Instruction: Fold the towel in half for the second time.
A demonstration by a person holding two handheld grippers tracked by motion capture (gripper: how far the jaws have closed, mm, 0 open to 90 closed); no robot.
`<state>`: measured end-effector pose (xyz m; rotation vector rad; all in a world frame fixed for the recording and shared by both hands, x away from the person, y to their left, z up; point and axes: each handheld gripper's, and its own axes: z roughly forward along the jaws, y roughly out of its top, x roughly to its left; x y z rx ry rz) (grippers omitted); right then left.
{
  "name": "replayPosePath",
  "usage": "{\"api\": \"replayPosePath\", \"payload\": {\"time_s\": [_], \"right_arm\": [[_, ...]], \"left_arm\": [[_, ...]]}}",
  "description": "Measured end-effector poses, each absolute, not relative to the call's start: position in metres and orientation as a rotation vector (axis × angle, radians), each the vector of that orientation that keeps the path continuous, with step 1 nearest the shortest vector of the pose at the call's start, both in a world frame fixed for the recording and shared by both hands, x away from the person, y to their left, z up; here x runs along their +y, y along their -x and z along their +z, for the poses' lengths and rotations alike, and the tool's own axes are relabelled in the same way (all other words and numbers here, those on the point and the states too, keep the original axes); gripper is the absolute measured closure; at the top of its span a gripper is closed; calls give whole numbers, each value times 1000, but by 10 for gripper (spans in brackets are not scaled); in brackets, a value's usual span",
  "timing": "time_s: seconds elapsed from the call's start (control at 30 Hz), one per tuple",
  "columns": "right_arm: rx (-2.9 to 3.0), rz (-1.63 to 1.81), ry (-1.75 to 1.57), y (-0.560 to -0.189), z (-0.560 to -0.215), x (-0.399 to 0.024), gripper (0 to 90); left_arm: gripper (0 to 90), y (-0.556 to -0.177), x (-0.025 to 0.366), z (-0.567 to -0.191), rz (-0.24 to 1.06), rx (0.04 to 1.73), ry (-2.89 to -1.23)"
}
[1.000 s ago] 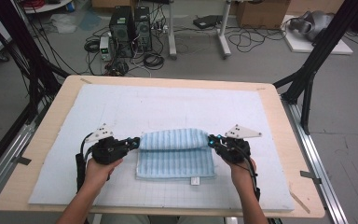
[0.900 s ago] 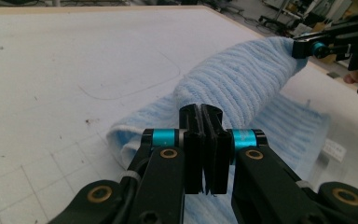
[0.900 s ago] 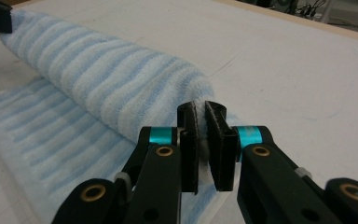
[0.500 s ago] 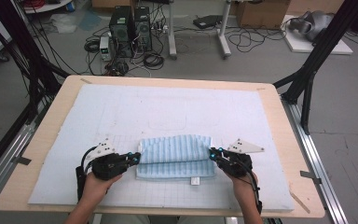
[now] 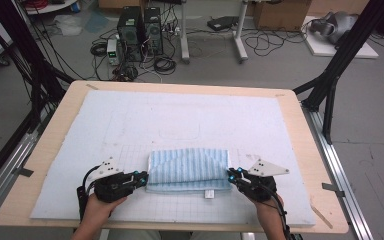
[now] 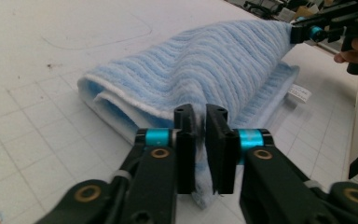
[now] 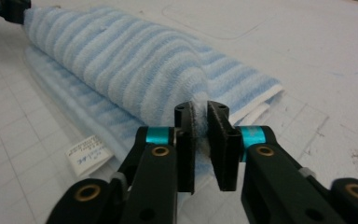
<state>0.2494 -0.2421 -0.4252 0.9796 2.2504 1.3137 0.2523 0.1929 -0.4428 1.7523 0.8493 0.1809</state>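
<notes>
Computer towers and cables cluttered the floor beyond the desk [image 5: 50, 150], but the action sat near its front edge: a folded blue-striped towel [image 5: 189, 170] lay on the pale gridded mat [image 5: 180, 120], its top layer draped up at both ends. Soft, light and floppy, I judged — it would sag wherever unsupported, so the end corners were the places to take it. The left gripper [image 6: 200, 140] had just been easing its jaws apart, a thin fold of terry between them and barely pinched now. The right gripper [image 7: 200, 140] had been loosening too — fabric between its jaws, grip slackening. A white label [image 5: 209, 193] poked out below.
</notes>
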Motion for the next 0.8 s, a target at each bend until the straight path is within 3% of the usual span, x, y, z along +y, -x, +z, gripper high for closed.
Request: {"api": "replayPosePath", "payload": {"time_s": [0.1, 0.2, 0.37, 0.5, 0.6, 0.7, 0.8], "right_arm": [[2209, 1373, -1003, -249, -422, -247, 666], [2169, 1393, -1028, -252, -415, -249, 595], [2227, 1334, -1016, -266, -413, -236, 530], [2326, 1246, -1016, -275, -425, -220, 533], [2372, 1220, -1045, -279, -434, -217, 668], [2406, 1214, -1036, -278, -437, -217, 842], [2411, 1209, -1007, -274, -436, -217, 869]], "left_arm": [[581, -255, 199, -439, 190, 885, -1712], [525, -259, 201, -435, 199, 896, -1687], [463, -265, 188, -433, 187, 901, -1719], [463, -268, 172, -439, 182, 904, -1820], [576, -269, 167, -443, 186, 920, -1852], [800, -269, 166, -445, 193, 920, -1881], [850, -268, 168, -444, 188, 914, -1871]]}}
